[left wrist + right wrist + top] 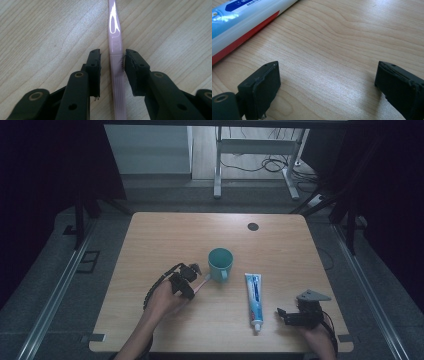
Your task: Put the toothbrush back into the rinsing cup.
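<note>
Left gripper [111, 71] low over the wooden table [165, 235], jaws straddling the handle of a pink toothbrush [115, 45] that lies flat near the table's middle, slightly toward the near edge. Jaws narrow but not clamped: one pad seems to touch the handle's side, the other shows a sliver of wood grain between pad and handle. In the high view the toothbrush [202, 282] points toward the teal mug [220, 264], its tip just beside the mug's base. Step in hand, as I read it: pinch the toothbrush for lifting, likely toward the mug. To do it well, centre the handle between the pads before closing, since it sits off to one side and may skid or twist on the smooth wood. Close squarely on the handle's narrow sides and keep the pads down at table level, as the handle is thin. Lift level, clear of the mug's rim. Right gripper [327, 82] rests near the table's near right corner, jaws wide and empty, just beside the toothpaste tube [254, 297]; best left parked.
</note>
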`<action>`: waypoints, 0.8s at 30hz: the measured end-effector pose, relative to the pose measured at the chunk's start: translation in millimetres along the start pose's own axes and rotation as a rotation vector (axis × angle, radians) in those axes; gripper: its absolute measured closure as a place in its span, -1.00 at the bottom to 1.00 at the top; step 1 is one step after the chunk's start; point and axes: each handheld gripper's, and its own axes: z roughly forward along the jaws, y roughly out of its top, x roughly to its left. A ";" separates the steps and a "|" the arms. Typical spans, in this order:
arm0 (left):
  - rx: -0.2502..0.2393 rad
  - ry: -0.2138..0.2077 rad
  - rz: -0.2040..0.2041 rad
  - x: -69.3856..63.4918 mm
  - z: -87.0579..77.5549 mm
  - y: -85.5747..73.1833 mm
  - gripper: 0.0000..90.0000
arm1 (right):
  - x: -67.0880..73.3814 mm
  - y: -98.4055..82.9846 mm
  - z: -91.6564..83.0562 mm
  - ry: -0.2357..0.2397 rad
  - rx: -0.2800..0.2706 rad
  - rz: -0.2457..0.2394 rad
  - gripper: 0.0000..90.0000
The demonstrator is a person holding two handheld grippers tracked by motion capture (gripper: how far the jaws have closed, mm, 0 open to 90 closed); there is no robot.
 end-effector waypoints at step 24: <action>0.131 0.068 0.022 -4.6 2.2 20.3 0.76 | 0.0 0.0 0.0 0.000 0.000 0.001 -0.87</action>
